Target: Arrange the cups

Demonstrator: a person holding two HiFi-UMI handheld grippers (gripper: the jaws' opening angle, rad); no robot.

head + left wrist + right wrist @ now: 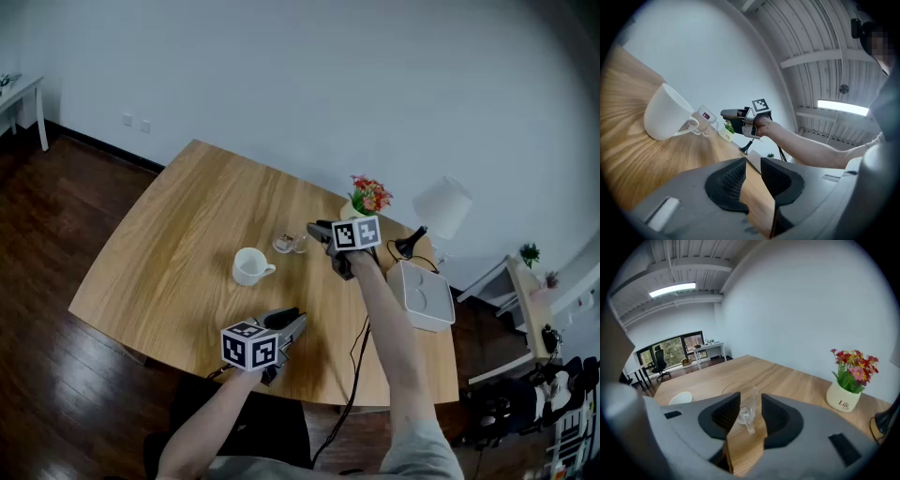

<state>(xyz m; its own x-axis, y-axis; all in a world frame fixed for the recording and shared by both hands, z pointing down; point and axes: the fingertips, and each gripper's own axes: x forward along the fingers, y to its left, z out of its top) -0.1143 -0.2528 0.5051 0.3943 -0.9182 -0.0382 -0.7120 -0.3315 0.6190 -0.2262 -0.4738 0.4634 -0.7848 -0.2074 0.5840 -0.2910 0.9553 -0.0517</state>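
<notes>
Right gripper view: we note the right gripper (749,398) body hides the white cup (680,398) except its rim, and one jaw covers the glass cup (746,412) on its left side. The lamp base (887,420) is cut off by the edge. Left gripper view: we find the label (706,115) too small to read.

We read a single word, "Life", in dark script on the cream flower pot (842,402), at four o'clock in the right gripper view. The small red label (706,115) on the glass cup (709,123) is too small for us to read.
</notes>
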